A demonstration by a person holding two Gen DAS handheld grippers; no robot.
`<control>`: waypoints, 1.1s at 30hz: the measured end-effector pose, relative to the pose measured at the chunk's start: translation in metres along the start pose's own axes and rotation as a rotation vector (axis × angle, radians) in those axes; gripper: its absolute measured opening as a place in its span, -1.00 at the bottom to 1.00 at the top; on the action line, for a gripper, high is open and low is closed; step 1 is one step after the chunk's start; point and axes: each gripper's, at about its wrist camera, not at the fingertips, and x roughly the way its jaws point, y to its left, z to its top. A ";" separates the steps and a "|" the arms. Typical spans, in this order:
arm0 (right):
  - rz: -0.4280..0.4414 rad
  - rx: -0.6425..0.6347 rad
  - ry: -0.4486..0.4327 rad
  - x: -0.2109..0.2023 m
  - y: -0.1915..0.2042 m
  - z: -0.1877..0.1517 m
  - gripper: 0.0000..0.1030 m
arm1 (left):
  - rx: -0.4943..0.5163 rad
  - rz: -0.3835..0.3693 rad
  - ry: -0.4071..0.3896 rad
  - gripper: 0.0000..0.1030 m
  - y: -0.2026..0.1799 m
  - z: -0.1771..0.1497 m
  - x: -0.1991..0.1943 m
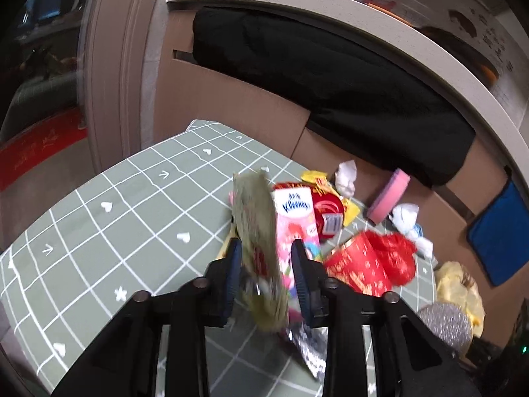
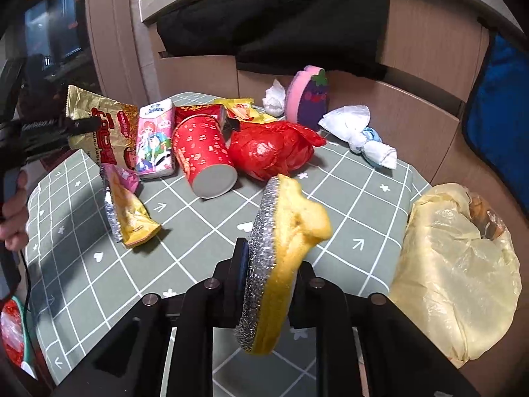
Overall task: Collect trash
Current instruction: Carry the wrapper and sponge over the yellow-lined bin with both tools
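Note:
My left gripper (image 1: pixel 266 248) is shut on a gold snack wrapper (image 1: pixel 258 231) and holds it above the green checked tablecloth (image 1: pixel 115 218); the wrapper (image 2: pixel 102 125) and that gripper (image 2: pixel 79 125) also show at the left of the right wrist view. My right gripper (image 2: pixel 271 251) is shut on a yellow sponge with a silver scouring side (image 2: pixel 284 258), held upright above the table. A pink tissue pack (image 2: pixel 155 139), a red paper cup on its side (image 2: pixel 201 155), a red plastic bag (image 2: pixel 271 149) and a yellow foil wrapper (image 2: pixel 129 211) lie on the cloth.
An eggplant-shaped sponge (image 2: pixel 310 96) and crumpled white tissues (image 2: pixel 357 132) lie at the table's back. A yellow plastic bag (image 2: pixel 456 264) hangs off the table's right edge. Brown cabinets (image 2: pixel 413 49) with a black cloth (image 2: pixel 281 23) stand behind.

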 end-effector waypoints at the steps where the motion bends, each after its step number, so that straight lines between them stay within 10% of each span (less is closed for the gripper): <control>1: 0.012 0.011 0.000 0.000 -0.002 0.000 -0.64 | -0.012 0.001 0.004 -0.76 0.003 0.003 0.002; 10: 0.087 0.060 -0.016 -0.009 -0.014 0.006 -0.75 | 0.061 0.006 -0.093 -0.90 -0.017 0.011 -0.038; 20: 0.051 0.064 -0.283 -0.108 -0.051 0.054 -0.75 | 0.235 -0.252 -0.251 -0.90 -0.137 0.034 -0.126; 33: -0.258 0.144 -0.405 -0.196 -0.155 0.029 -0.75 | 0.433 -0.590 -0.054 -0.90 -0.321 -0.035 -0.069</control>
